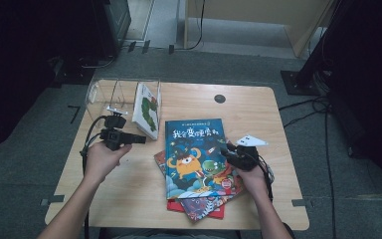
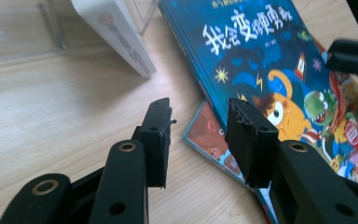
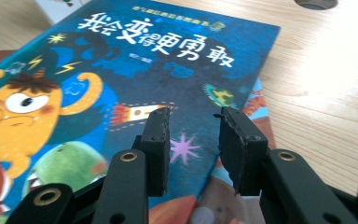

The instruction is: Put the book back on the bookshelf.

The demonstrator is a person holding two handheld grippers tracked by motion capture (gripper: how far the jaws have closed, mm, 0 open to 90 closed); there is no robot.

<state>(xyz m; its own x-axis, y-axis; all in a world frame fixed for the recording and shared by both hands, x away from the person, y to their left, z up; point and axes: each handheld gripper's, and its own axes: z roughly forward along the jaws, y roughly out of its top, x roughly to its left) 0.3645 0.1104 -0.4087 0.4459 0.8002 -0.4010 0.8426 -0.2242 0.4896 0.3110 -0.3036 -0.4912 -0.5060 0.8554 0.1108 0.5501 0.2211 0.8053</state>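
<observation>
1. Left gripper view: left gripper (image 2: 198,135) jaws stood part open, a moderate gap, nothing between the pads; bare table (image 2: 60,116) under one jaw and the left edges of the books behind the other.
2. Right gripper view: right gripper (image 3: 193,149) jaws at about the same gap, also empty, hanging over the right part of the blue book (image 3: 135,84), near its right edge. Whether a pad brushed the cover, couldn't tell.
3. High view: left gripper (image 1: 140,140) pointed right, just left of the blue book (image 1: 196,154); right gripper (image 1: 227,151) came in from the right, aimed left over the book's right edge. One hand per side, so prob. a two-sided lift of the top book.
4. Blue book lay flat, face up, mid-table, on top of a stack; an orange-red book (image 1: 160,160) stuck out under its left edge and a red book (image 1: 199,206) at the near edge. Fanned like that, the top book's edges were easier to get at.
5. Far left: clear acrylic rack (image 1: 102,94) w/ a white-and-green book (image 1: 146,110) leaning upright against its right side. Likely where the flat books belong, judging by that one.
6. Round grommet hole (image 1: 220,98) far side of table, well apart from the stack.
</observation>
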